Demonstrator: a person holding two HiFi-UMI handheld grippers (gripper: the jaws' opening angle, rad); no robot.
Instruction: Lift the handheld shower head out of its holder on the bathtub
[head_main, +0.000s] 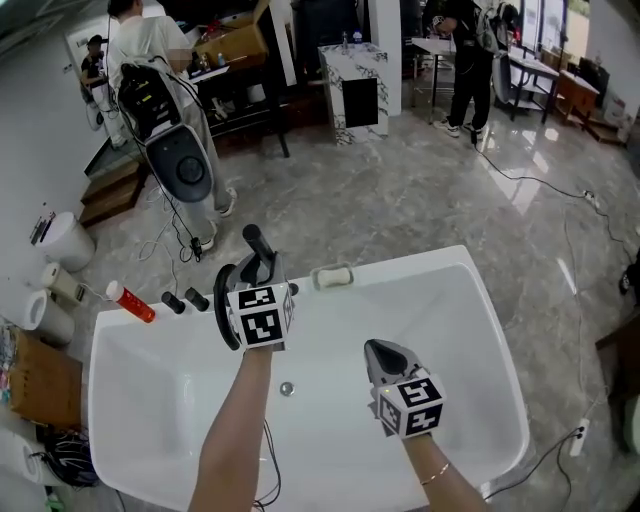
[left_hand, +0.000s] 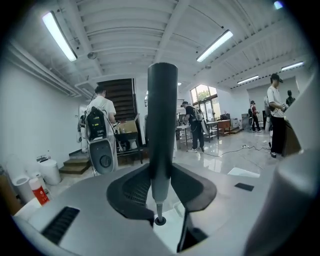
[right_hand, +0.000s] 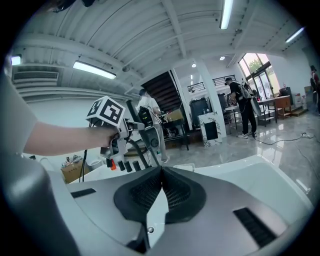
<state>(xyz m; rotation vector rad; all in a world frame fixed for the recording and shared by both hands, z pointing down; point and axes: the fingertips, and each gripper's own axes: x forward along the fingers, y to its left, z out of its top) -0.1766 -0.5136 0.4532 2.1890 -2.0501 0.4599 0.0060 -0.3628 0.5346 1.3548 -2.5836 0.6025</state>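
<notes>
Now the left tongs (head_main: 262, 275) are clamped on the dark shower head (head_main: 255, 243), upright over the bathtub's (head_main: 480, 330) far rim, at eleven o'clock from the right tongs (head_main: 385, 352), whose tips are pressed together, empty.

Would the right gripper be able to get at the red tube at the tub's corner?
Probably not directly: the left gripper, clamped on the shower head, sits between the right gripper and the red tube.
</notes>
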